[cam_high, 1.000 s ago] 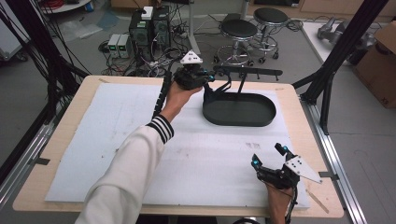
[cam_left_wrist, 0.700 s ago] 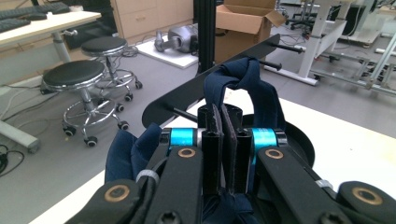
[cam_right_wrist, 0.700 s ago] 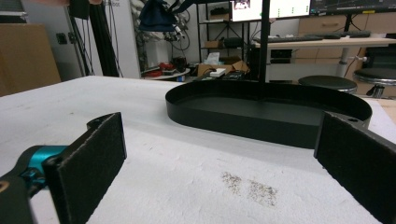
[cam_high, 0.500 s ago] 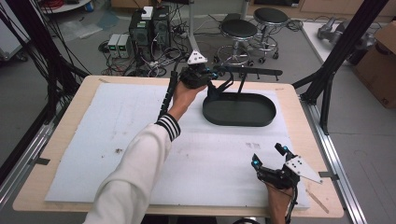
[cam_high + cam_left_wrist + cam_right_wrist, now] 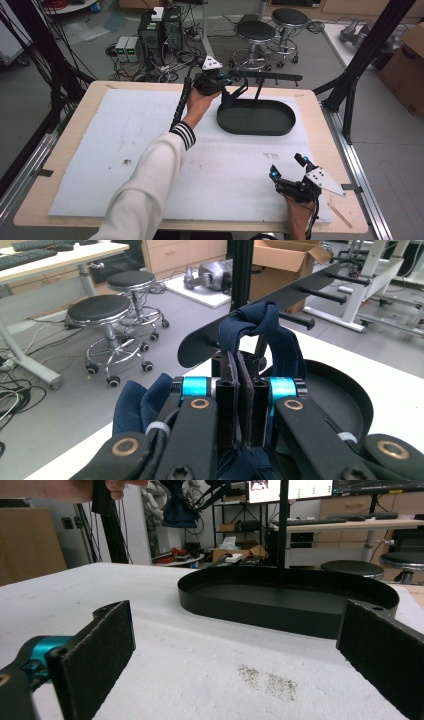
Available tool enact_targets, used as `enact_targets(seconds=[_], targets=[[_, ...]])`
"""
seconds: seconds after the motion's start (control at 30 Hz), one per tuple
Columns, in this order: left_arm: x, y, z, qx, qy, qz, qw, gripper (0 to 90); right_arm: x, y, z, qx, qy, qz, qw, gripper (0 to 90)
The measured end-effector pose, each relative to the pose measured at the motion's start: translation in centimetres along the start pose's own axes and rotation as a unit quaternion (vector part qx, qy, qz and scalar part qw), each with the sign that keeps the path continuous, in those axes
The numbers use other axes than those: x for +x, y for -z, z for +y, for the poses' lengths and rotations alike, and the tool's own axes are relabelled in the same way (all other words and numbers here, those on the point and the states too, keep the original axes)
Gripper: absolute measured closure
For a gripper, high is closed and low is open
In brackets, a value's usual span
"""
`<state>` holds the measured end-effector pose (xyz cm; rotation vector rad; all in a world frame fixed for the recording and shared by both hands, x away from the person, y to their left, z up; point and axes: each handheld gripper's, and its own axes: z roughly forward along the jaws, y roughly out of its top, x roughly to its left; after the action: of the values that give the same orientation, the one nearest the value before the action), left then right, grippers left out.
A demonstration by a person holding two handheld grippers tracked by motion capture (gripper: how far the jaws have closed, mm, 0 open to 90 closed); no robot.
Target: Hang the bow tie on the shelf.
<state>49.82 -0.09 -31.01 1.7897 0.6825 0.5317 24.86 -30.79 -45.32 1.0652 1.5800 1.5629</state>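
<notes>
Left gripper [image 5: 240, 405] clamped on navy cloth strap [image 5: 260, 325], looped over flat black rack bar [image 5: 260, 310] just ahead. Right gripper [image 5: 240, 650] wide open, empty, black oval tray [image 5: 280, 597] ahead.

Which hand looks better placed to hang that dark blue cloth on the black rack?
The left. Its left gripper is shut on the blue cloth, right at the rack's bar above the oval tray. The right gripper rests open and empty at the table's near edge.
</notes>
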Motion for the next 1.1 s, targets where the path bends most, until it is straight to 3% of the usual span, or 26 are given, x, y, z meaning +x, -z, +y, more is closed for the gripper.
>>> enact_targets(seconds=[0.3,0.97,1.1], targets=[[0.57,0.03,-0.28,0.005,-0.004,0.012,0.9999,86.5,-0.03,0.03,0.0,-0.002,0.001,0.001,1.0,1.2],[0.87,-0.05,-0.8,0.011,-0.004,0.013,0.9998,85.4,-0.08,0.07,-0.01,-0.003,-0.002,0.002,1.0,1.2],[0.82,-0.24,-0.98,0.015,-0.004,0.014,0.9998,77.8,-0.06,0.07,-0.02,-0.003,-0.001,0.001,1.0,1.2]])
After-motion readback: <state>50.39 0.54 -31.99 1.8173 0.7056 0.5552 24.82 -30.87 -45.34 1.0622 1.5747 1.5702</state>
